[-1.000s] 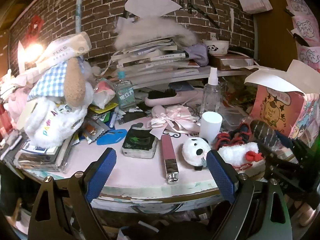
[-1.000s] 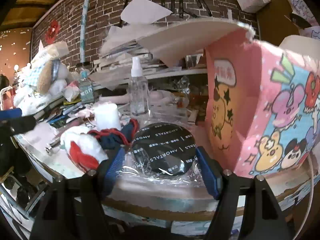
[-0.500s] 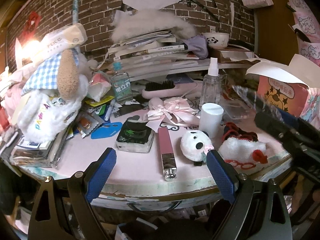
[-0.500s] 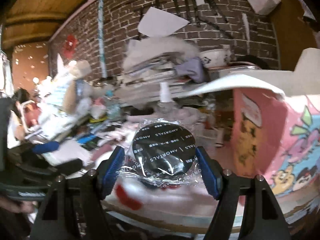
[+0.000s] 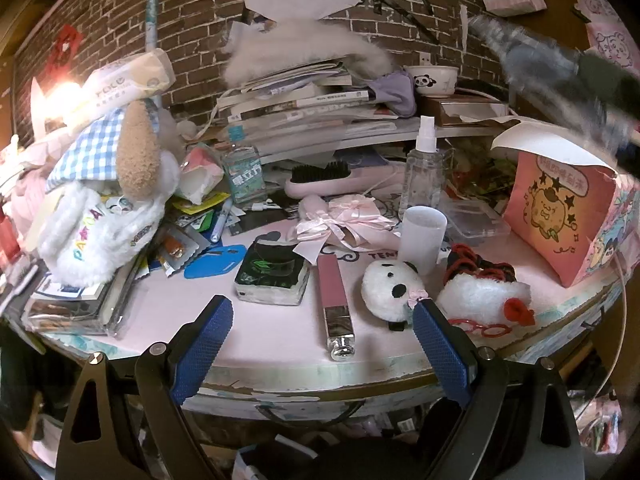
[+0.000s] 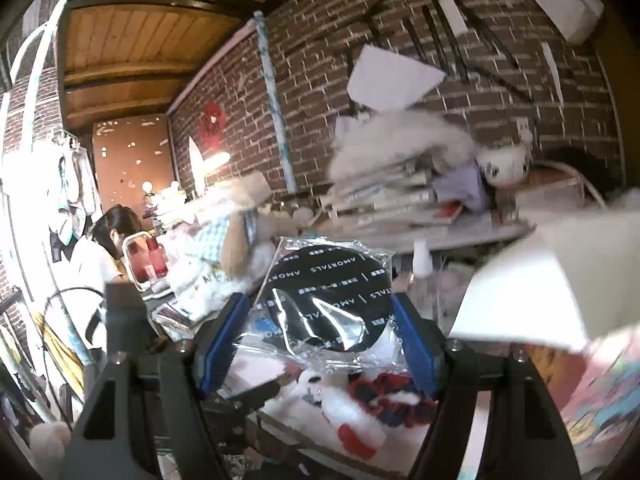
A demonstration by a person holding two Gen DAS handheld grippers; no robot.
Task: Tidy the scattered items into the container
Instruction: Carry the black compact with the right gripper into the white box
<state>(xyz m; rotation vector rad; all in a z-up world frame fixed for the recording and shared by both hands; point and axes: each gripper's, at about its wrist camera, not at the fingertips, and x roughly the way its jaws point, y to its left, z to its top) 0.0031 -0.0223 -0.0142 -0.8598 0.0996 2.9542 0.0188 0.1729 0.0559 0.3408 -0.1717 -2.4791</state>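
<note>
Right gripper (image 6: pixel 320 336): clamps one wrapped black disc (image 6: pixel 326 296), raised above the table (image 5: pixel 280 344).
Left gripper (image 5: pixel 322 340): spread, empty.
Plush toys on table: two, one panda (image 5: pixel 390 290), one white (image 5: pixel 480 296).
Pink box (image 5: pixel 560 208): one, table's right.

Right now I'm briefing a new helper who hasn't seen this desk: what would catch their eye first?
First, the round black puff in crinkly clear wrap, clamped between the right gripper fingers, well above the table. Next, the pink cartoon box, flap open, at the right edge of the cluttered pink table. The left gripper hangs open and empty at the front edge, before a pink tube and panda plush.
</note>
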